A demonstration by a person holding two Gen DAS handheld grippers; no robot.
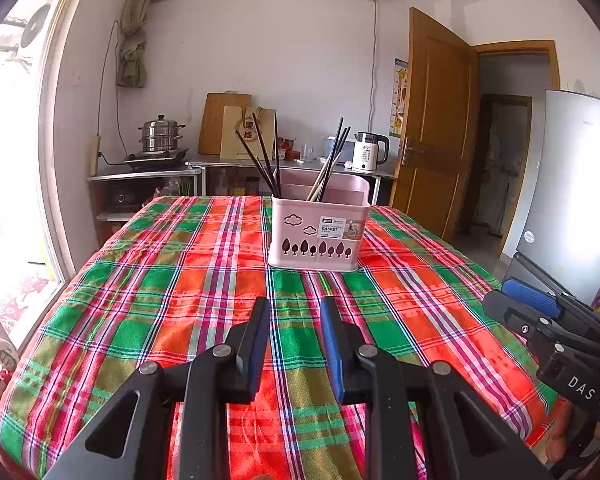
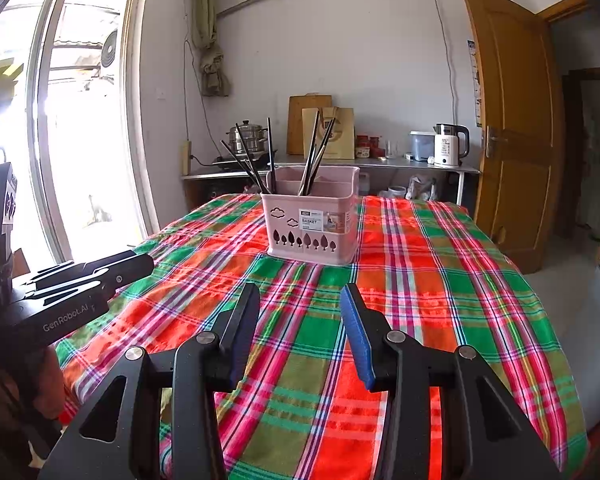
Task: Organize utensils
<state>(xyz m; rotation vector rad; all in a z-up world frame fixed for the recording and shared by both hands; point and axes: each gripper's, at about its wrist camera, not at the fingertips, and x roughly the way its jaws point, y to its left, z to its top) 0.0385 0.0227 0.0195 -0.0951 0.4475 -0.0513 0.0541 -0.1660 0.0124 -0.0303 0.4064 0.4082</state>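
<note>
A pink plastic utensil basket (image 1: 318,236) (image 2: 312,226) stands upright in the middle of the plaid-covered table (image 1: 180,280) (image 2: 440,280). Dark chopsticks (image 1: 266,156) (image 2: 250,160) lean in its left compartment, and more chopsticks (image 1: 332,164) (image 2: 314,152) lean in its right one. My left gripper (image 1: 295,308) hovers over the near part of the table, open, with nothing between its fingers. My right gripper (image 2: 300,294) is also open and empty, its jaws wider apart. Each gripper sits well short of the basket. The right gripper shows at the left wrist view's right edge (image 1: 540,312).
A counter along the back wall carries a steamer pot (image 1: 161,136), cutting board, paper bag and white kettle (image 1: 369,152) (image 2: 449,146). A window is to the left, a wooden door (image 1: 432,128) and a fridge (image 1: 568,200) to the right.
</note>
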